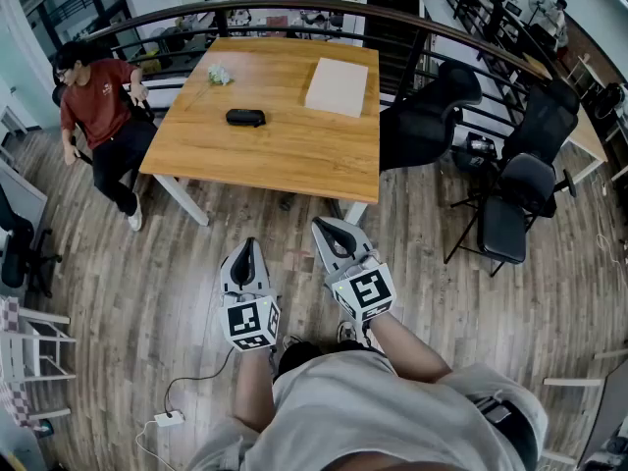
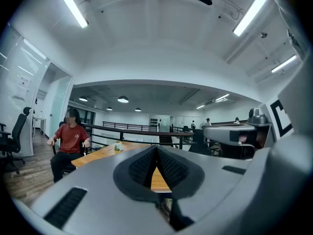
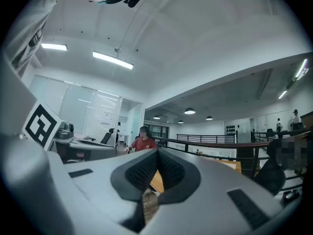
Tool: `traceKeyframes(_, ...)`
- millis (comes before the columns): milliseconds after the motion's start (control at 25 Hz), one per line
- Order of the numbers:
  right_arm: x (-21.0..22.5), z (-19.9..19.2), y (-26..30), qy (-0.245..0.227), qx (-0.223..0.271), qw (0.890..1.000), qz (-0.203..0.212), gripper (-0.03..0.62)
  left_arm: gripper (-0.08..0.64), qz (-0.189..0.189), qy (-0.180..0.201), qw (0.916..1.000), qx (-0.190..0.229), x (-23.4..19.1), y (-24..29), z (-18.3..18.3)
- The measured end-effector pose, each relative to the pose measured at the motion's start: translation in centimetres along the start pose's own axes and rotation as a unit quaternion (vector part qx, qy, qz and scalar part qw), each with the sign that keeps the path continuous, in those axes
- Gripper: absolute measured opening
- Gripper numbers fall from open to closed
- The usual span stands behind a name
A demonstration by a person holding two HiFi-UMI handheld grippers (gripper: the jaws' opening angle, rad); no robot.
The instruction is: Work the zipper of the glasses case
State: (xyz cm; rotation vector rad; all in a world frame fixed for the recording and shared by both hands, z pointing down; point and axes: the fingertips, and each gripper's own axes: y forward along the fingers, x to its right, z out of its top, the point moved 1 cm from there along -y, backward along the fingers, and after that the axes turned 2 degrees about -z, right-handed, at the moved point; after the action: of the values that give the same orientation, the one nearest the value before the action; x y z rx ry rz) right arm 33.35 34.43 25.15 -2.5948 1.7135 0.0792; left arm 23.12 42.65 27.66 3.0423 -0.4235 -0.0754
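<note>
A small black glasses case (image 1: 245, 118) lies on the wooden table (image 1: 294, 155) ahead, left of the table's middle. My left gripper (image 1: 246, 248) and right gripper (image 1: 328, 228) are held side by side over the floor, well short of the table's near edge. Both are shut with nothing between their pads. In the left gripper view the shut gripper (image 2: 157, 151) points level at the table (image 2: 105, 152), with the right gripper's body at the right edge. The right gripper view shows its gripper (image 3: 157, 153) shut too, the table edge (image 3: 230, 164) beyond. The case is not visible in either gripper view.
A pale flat box (image 1: 337, 86) lies at the table's far right and a small greenish object (image 1: 219, 75) at its far left. A person in a red shirt (image 1: 96, 101) sits left of the table. Black office chairs (image 1: 520, 180) stand to the right, a curved railing (image 1: 294, 10) behind.
</note>
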Motion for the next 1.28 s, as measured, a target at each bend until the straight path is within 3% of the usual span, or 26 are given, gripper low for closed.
traceKeyframes(320, -1.9, 0.2, 2.9, -0.005, 0.000, 1.000, -0.017, 0.026, 0.024, -0.030, 0.006, 0.9995, 0.000, -3.0, 0.3, 0.2)
traceKeyframes(640, -2.5, -2.8, 7.0, 0.003, -0.019, 1.000, -0.020, 0.026, 0.025, -0.034, -0.009, 0.9989, -0.031, -6.4, 2.7, -3.0)
traceKeyframes(920, 1.6, -5.0, 14.5, 0.016, -0.028, 0.999, -0.018, 0.026, 0.025, -0.033, -0.007, 0.9980, -0.053, -10.1, 10.2, -4.5)
traceKeyframes(1280, 8.0, -8.2, 26.1, 0.011, -0.072, 0.997, 0.020, 0.026, 0.025, -0.021, -0.006, 0.9956, -0.091, -14.6, 23.1, -5.8)
